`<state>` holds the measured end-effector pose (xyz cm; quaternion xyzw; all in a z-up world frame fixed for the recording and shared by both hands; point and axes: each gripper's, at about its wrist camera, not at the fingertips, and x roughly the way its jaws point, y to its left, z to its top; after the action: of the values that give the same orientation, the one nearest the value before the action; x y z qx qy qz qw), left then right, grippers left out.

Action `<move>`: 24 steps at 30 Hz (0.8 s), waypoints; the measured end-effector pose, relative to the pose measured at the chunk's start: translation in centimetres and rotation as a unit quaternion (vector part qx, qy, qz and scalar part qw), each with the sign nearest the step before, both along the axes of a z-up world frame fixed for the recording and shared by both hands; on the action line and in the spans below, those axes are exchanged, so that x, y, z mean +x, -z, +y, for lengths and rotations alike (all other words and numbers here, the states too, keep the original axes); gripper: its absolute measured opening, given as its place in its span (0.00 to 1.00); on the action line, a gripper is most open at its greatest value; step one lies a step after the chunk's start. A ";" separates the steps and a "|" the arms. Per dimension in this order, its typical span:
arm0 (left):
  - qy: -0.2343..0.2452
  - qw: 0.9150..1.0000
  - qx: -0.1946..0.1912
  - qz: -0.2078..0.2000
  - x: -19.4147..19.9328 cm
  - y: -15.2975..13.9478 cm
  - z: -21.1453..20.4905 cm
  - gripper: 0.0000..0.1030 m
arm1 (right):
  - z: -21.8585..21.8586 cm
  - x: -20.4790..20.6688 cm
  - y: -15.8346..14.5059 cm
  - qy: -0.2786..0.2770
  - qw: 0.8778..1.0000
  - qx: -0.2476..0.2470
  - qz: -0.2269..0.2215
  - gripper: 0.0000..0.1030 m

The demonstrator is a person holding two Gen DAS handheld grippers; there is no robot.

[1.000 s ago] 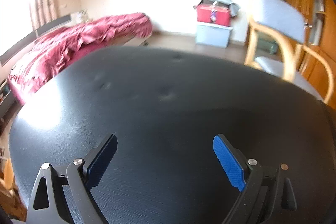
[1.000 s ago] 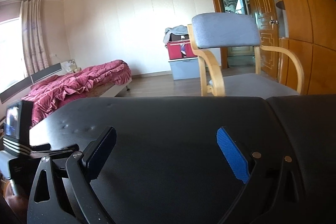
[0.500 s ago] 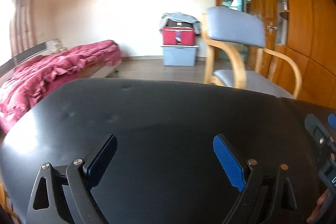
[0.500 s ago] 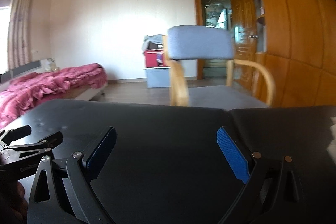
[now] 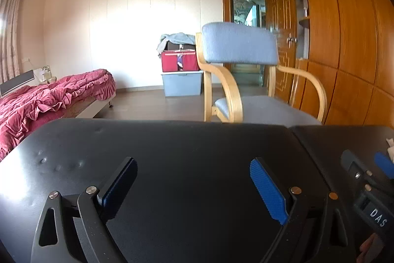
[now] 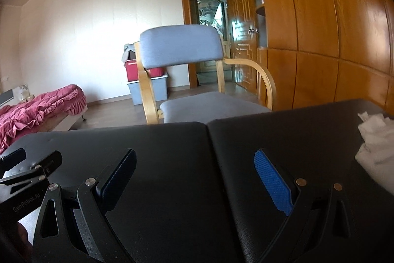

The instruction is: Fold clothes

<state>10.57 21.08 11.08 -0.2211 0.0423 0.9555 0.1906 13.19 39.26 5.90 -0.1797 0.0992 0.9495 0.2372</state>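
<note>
Both pairs of jaws stand wide apart and hold nothing: the left gripper [image 5: 194, 186] and the right gripper [image 6: 197, 179] hover low over the black desk [image 5: 187, 147], blue pads facing bare leather. Over the last second both cameras have swung to the right; the left one has lifted from a downward look at the desk to a level look across the room, and the bed has slid toward the 9 o'clock edge. That swing has brought the white cloth [image 6: 374, 137] into the right wrist view at about 3 o'clock, lying crumpled on the far right part of the desk, past the seam between the two pads; a scrap of it [image 5: 390, 149] shows at the right edge of the left view too. Folding has not begun, I judge, and the search for the garment looks over. Beyond the desk, at 12 o'clock, stands a grey-cushioned wooden chair [image 6: 182, 46], with storage boxes [image 5: 181, 73] behind and the bed with its red quilt [image 5: 51, 95] at 9 o'clock. Nothing lies between the right gripper and the cloth; the left must reach past its partner.
</note>
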 end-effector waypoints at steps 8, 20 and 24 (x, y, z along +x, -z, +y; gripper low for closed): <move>-0.008 1.000 -0.001 -0.009 -0.8 0.6 0.4 0.92 | -0.7 -0.1 0.2 -0.001 1.000 0.008 -0.014 0.96; 0.001 0.999 -0.026 -0.042 -1.9 2.1 1.1 0.92 | -0.9 0.1 0.4 0.003 1.000 0.009 -0.019 1.00; -0.002 0.999 -0.023 -0.049 -2.2 2.2 0.8 0.92 | -0.8 0.2 0.5 0.005 1.000 0.006 -0.017 1.00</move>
<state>8.42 21.92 8.87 -0.2721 0.0544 0.9426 0.1856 13.39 38.46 5.44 -0.1936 0.0904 0.9457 0.2449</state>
